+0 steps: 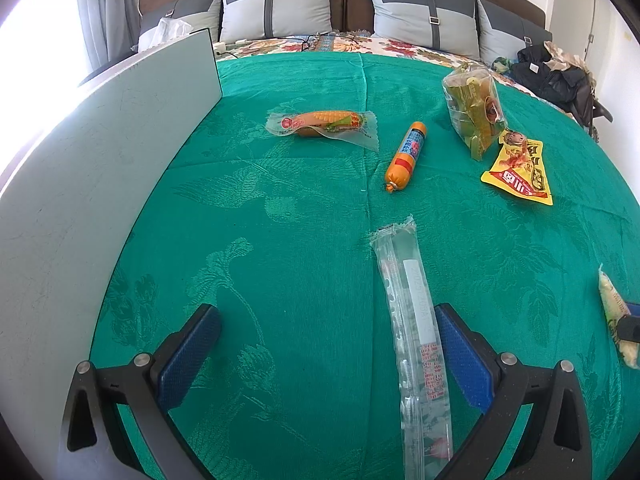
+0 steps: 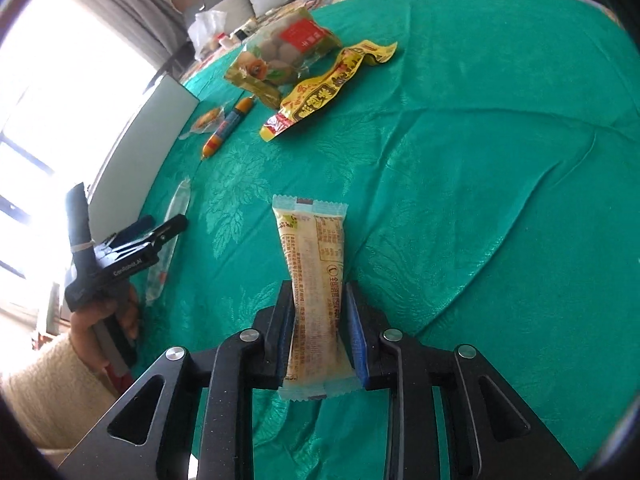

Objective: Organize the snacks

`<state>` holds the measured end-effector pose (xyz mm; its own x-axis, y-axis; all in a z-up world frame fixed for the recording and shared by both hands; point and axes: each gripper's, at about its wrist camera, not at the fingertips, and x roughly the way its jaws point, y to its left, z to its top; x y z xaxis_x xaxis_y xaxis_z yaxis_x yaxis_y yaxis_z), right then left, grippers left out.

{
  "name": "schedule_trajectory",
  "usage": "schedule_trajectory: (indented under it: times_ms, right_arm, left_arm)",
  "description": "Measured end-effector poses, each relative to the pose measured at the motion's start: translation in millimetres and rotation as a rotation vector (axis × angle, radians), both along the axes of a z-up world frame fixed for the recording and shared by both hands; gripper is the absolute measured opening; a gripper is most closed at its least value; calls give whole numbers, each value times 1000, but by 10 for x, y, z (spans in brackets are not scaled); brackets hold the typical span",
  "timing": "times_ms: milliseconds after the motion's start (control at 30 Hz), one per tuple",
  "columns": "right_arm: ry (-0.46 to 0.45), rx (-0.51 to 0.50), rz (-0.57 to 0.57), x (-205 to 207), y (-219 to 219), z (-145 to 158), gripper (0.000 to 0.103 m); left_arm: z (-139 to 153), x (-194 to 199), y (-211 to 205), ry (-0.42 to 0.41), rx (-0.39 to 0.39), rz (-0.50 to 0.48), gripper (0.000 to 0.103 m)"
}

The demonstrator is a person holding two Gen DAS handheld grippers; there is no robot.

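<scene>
My right gripper (image 2: 319,300) is shut on a beige wrapped snack bar (image 2: 316,264), gripping its lower half above the green bedspread (image 2: 480,160). That bar shows at the right edge of the left wrist view (image 1: 616,316). My left gripper (image 1: 328,320) is open, its jaws wide, with a long clear-wrapped stick snack (image 1: 412,320) lying between them close to the right finger (image 1: 464,356). Farther off lie a corn-print sausage pack (image 1: 320,124), an orange sausage (image 1: 406,154), a green bag of round snacks (image 1: 476,108) and a yellow pouch (image 1: 520,172).
A pale flat board (image 1: 100,184) stands along the left of the bed. Pillows (image 1: 276,4) line the headboard. Dark clothes (image 1: 552,68) are piled at the far right. The left gripper and the hand holding it show in the right wrist view (image 2: 120,264).
</scene>
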<state>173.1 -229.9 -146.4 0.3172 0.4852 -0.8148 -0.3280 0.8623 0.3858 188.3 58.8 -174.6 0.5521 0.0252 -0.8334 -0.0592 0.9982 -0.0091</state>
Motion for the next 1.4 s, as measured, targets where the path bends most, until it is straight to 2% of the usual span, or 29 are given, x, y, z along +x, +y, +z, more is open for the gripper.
schedule_trajectory:
  times_ms: [33, 100, 133, 167, 200, 233, 267, 300, 433, 467, 567, 700, 800, 867, 933, 1000, 1067, 1200, 1233, 1267, 1300, 1333, 1367, 1400]
  right_arm:
    - [-25, -36, 19, -41, 82, 18, 55]
    - [-75, -137, 62, -113, 248, 28, 62]
    - [-100, -199, 80, -149, 314, 13, 60]
    - [-113, -257, 90, -163, 373, 9, 57]
    - [-110, -277, 89, -168, 404, 17, 34]
    - [-89, -258, 70, -163, 374, 34, 21]
    - [-72, -206, 42, -168, 326, 59, 21]
    - [-58, -141, 12, -188, 265, 89, 21]
    - [27, 203, -116, -387, -14, 114, 21]
    - [39, 252, -142, -446, -61, 96, 21]
    - [19, 233, -185, -597, -94, 126, 21]
    - [-8, 232, -178, -660, 143, 321, 21]
    - [-54, 231, -87, -598, 630, 671, 21]
    - [-122, 232, 8, -559, 1091, 1010, 21]
    - [-184, 250, 98, -533, 1596, 1344, 21]
    - [-222, 278, 178, -504, 2102, 1607, 21]
    - [-237, 301, 237, -467, 2595, 1758, 21]
    - [-229, 295, 285, -381, 3398, 1716, 21]
    - [-217, 287, 290, -374, 3548, 1651, 26]
    - [-210, 261, 289, -378, 3661, 1580, 28]
    - [-201, 236, 293, -381, 3751, 1507, 45]
    - [-198, 216, 292, -391, 3772, 1435, 67]
    - [-208, 203, 284, -413, 3727, 1377, 71]
    - [-227, 190, 277, -464, 3630, 1326, 70]
  left_arm:
    - [11, 1, -24, 30, -3, -7, 102]
    - [54, -58, -108, 56, -3, -36, 91]
    - [81, -100, -154, 57, -1, -58, 77]
    - [110, -140, -200, 56, -2, -85, 56]
    - [138, -170, -253, 58, 1, -118, 42]
    - [160, -188, -301, 70, 14, -143, 19]
    - [171, -201, -318, 83, 23, -151, 18]
    - [182, -222, -289, 90, -17, -154, 18]
    - [299, -423, 31, 82, -292, -99, 18]
    - [347, -496, 123, 75, -357, -82, 18]
    - [568, -710, 396, 39, -495, -49, 18]
    - [1004, -1013, 770, -57, -574, -17, 18]
    - [1349, -1177, 1128, -140, -558, 11, 18]
    - [1528, -1244, 1429, -192, -519, 44, 18]
    - [1627, -1268, 1752, -224, -451, 101, 18]
    - [1635, -1267, 2122, -228, -420, 180, 18]
    - [1610, -1282, 2435, -228, -381, 250, 18]
    - [1419, -1400, 2826, -187, -189, 379, 19]
    - [1350, -1457, 2886, -173, -149, 426, 29]
    - [1280, -1518, 2928, -163, -126, 464, 56]
    - [1221, -1591, 2963, -162, -115, 497, 69]
    - [1188, -1695, 3003, -177, -111, 526, 90]
    - [1178, -1794, 3006, -207, -108, 551, 93]
    - [1187, -1870, 3007, -236, -105, 565, 93]
